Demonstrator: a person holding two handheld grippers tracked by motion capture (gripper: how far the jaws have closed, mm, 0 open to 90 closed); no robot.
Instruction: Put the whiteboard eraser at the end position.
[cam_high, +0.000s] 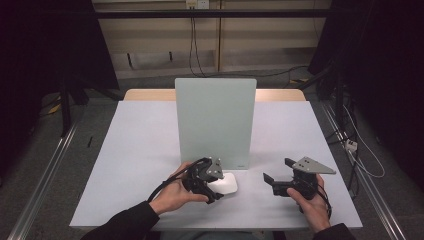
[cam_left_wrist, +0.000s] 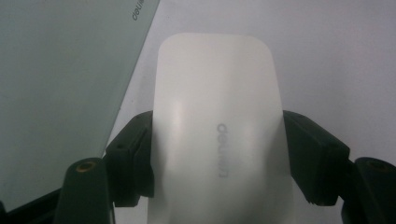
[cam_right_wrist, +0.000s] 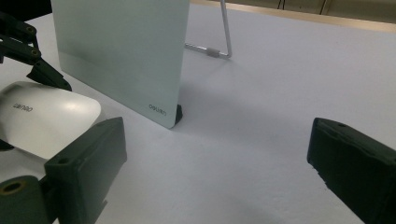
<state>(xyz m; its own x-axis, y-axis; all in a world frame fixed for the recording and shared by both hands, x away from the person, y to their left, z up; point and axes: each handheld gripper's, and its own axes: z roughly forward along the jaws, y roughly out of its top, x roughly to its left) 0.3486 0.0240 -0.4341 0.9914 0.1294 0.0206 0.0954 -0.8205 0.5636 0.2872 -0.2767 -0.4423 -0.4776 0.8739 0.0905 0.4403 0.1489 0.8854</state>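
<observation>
Mouse (cam_high: 225, 184) in the grip, folks: a white computer mouse, low and rounded, sits on the pale table (cam_high: 140, 150) near the person's edge, and the left gripper (cam_high: 212, 187) has its two black jaws pressed against the mouse's flanks, one on each side. From the left gripper view you see it plainly: the pads hug the white shell at its waist, grey lettering running along its back, the far end poking out beyond the jaws toward open table.

Just behind it stands the pale green board (cam_high: 215, 122), upright on the table, propped by a thin wire stand (cam_right_wrist: 223, 35) at its back. The mouse lies just in front of the board's lower right corner, near it but not touching as far as I can tell.

Over on the other side, the right gripper (cam_high: 275, 181) hangs above the table in the right hand (cam_high: 310, 202), well apart from the mouse, jaws spread wide with nothing but bare tabletop between them. Its grey three-cornered plate is on top, jaws pointing across toward the mouse.
</observation>
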